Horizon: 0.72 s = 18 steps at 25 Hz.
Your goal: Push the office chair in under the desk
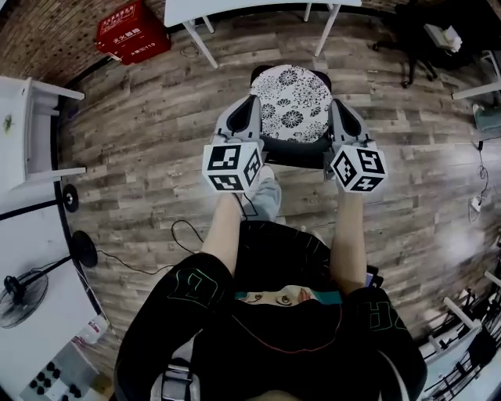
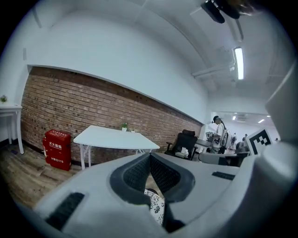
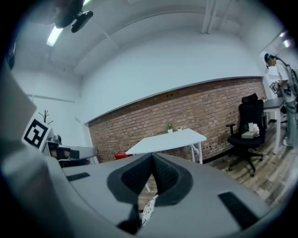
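"Holding both tools out ahead, one on each side: why?" asks the newcomer.

"To push evenly, I'd judge. The left gripper (image 1: 249,110) sits at the left edge of the office chair (image 1: 291,98) and the right gripper (image 1: 338,113) at its right edge, mid-frame, just above their marker cubes. A shove from one side alone would likely turn the chair instead of sending it straight."

"Are they gripping anything?"

"No. Each gripper's own view shows its dark ribbed pads (image 2: 137,174) meeting at the tips with nothing between them. Only a sliver of patterned cushion shows below, through the gap. Closed jaws make a blunt end to press with. Whether they actually touch the chair I cannot tell from above."

"And the chair itself?"

"A round seat cushion, white with black flowers, on a dark frame, with a dark band along its near edge, probably a low backrest. It stands on the wood-plank floor (image 1: 156,157) in the upper middle of the frame, apart from the white desk (image 1: 235,9), whose top and slanted legs run along the top edge. In both gripper views that desk stands straight ahead, in front of the brick wall (image 2: 70,97)."

"So the push isn't finished?"

"Bare floor lies between chair and desk, so I'd say the seat has the whole way to go."
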Each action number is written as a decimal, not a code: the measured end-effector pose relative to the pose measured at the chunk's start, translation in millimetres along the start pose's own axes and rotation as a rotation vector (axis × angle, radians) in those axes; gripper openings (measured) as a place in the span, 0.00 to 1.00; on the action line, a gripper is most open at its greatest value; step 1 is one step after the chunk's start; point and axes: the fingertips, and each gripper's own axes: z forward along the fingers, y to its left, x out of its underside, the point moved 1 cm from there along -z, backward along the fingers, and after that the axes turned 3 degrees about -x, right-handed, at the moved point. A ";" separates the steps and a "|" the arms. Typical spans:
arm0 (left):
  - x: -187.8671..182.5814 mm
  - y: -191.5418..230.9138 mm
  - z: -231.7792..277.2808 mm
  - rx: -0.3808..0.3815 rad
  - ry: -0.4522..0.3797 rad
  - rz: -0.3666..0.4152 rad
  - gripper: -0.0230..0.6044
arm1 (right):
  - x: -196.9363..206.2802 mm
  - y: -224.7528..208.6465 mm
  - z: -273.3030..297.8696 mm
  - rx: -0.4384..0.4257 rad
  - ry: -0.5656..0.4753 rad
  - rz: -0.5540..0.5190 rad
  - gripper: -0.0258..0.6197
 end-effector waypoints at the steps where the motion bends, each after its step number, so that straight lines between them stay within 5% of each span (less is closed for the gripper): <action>1: -2.4 7.6 11.2 0.011 0.006 0.009 0.05 | -2.5 0.0 14.7 -0.001 0.001 -0.003 0.05; 9: 28.8 16.4 41.1 0.124 0.119 0.048 0.05 | 12.2 -17.6 39.5 0.011 0.103 -0.049 0.05; 18: 48.1 -15.0 39.7 0.287 0.217 0.323 0.05 | 41.2 -24.7 9.6 -0.083 0.248 -0.183 0.09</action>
